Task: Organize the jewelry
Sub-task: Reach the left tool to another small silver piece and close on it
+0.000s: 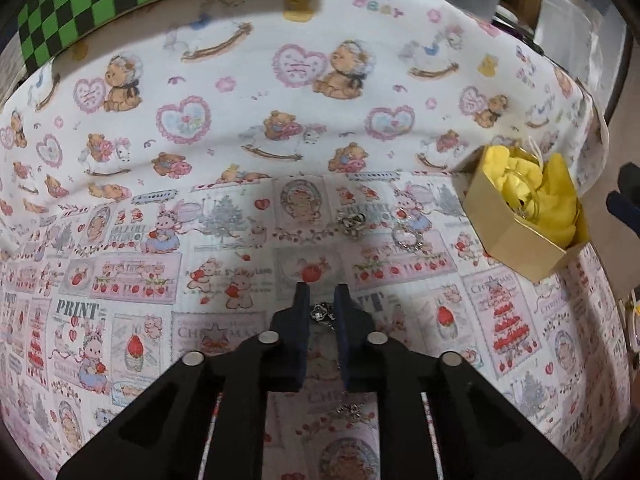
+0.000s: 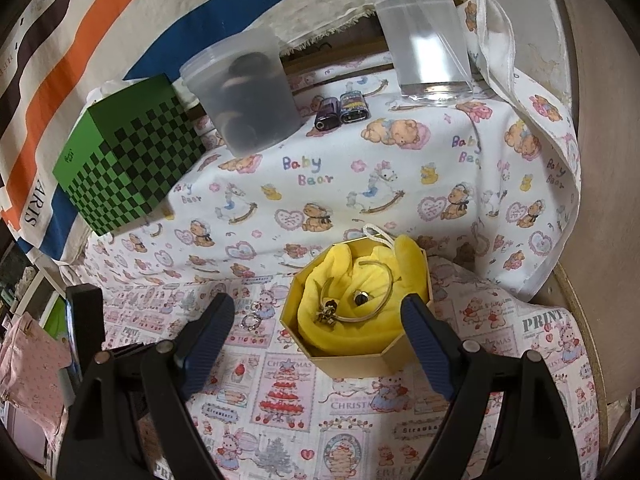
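- We see the gold octagonal cardboard box [image 2: 352, 354] lined with yellow cloth [image 2: 340, 280] standing on the printed fabric table cover [image 1: 224, 128], at the right side of the scene; it already holds a thin gold bangle [image 2: 382, 280] with a small charm cluster [image 2: 328, 314], so we judge part of the sorting done.
- Our right gripper [image 2: 320, 320] hovers near the box, its jaws spread wide and holding nothing.
- Our left gripper [image 1: 321, 304] has its jaws drawn narrow around a silver chain with a flower charm [image 1: 320, 313]; the chain's long axis runs near to far, charm at the far end, trailing back toward us.
- Left to do: a silver ring of beads [image 1: 406, 238] and a silver charm piece [image 1: 352, 222] lie loose on the cover, left of the box.
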`<state>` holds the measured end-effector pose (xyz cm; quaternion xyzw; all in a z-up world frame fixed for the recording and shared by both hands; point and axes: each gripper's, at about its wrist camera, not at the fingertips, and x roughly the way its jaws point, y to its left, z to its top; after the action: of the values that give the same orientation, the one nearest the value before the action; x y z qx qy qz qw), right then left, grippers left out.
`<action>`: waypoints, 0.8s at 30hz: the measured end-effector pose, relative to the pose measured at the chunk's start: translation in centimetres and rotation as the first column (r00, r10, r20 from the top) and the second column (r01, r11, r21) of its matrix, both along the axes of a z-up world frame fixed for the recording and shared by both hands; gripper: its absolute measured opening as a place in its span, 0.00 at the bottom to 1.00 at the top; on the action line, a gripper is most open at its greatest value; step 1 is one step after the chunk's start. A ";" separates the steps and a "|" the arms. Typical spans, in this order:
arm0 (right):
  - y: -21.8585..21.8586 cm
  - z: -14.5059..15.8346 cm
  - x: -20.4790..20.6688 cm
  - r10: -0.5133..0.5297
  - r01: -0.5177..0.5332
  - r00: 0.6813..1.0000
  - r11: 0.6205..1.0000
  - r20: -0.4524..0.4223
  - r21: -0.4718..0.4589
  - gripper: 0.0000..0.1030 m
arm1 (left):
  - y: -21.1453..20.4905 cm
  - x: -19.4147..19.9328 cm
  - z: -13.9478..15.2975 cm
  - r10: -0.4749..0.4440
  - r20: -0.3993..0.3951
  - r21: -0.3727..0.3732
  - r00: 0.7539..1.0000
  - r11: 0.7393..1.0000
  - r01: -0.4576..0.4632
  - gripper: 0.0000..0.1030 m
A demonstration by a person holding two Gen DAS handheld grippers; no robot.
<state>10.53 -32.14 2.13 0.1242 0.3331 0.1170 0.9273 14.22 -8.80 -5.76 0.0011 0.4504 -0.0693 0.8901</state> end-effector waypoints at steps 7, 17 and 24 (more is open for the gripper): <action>-0.1 -0.1 0.1 -0.003 0.003 1.000 1.000 -0.001 -0.004 0.81 | -0.4 -1.4 1.0 0.014 0.007 0.009 1.000 1.000 -0.014 0.00; -0.1 -0.3 0.2 -0.008 0.008 1.000 1.000 -0.006 -0.006 0.81 | 0.1 -4.3 4.9 0.001 0.081 -0.008 0.997 1.000 0.000 0.10; -0.1 -0.2 0.1 -0.010 0.010 1.000 1.000 -0.006 -0.013 0.81 | -0.8 -3.5 2.9 -0.050 0.003 0.040 0.999 0.998 0.050 0.34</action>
<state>10.67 -32.21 1.89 0.1200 0.3360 0.1096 0.9277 10.72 -9.58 -2.84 0.0301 0.4499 -0.0826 0.8888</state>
